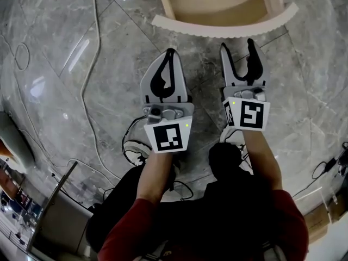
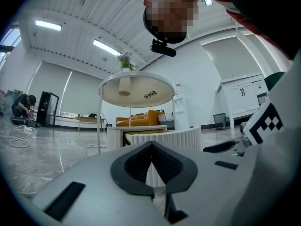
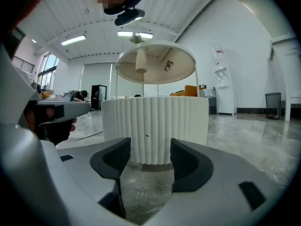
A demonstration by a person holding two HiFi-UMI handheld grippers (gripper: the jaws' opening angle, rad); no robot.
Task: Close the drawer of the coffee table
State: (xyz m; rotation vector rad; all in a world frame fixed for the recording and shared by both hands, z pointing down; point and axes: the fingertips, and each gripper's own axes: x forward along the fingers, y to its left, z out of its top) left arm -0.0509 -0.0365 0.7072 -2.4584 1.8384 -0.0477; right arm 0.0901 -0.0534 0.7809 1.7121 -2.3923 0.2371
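Note:
The coffee table's drawer (image 1: pixel 217 4) stands pulled out at the top of the head view, its pale wood inside showing behind a curved, ribbed white front (image 1: pixel 223 29). My left gripper (image 1: pixel 171 52) hangs just short of that front, fingertips together and nothing between them. My right gripper (image 1: pixel 237 45) is beside it, jaws apart and empty, tips near the front but not touching. In the left gripper view the shut gripper (image 2: pixel 151 146) points at the ribbed front (image 2: pixel 164 135), which sticks out from the table body (image 2: pixel 115 136). In the right gripper view the open gripper (image 3: pixel 146 157) frames the front (image 3: pixel 155 126).
A round upper shelf (image 2: pixel 136 88) on thin legs stands over the table. Cables (image 1: pixel 89 80) trail across the grey marble floor at the left. A person (image 2: pixel 23 105) crouches far off at the left; an orange sofa (image 2: pixel 141 119) and white cabinets (image 2: pixel 242 98) stand behind.

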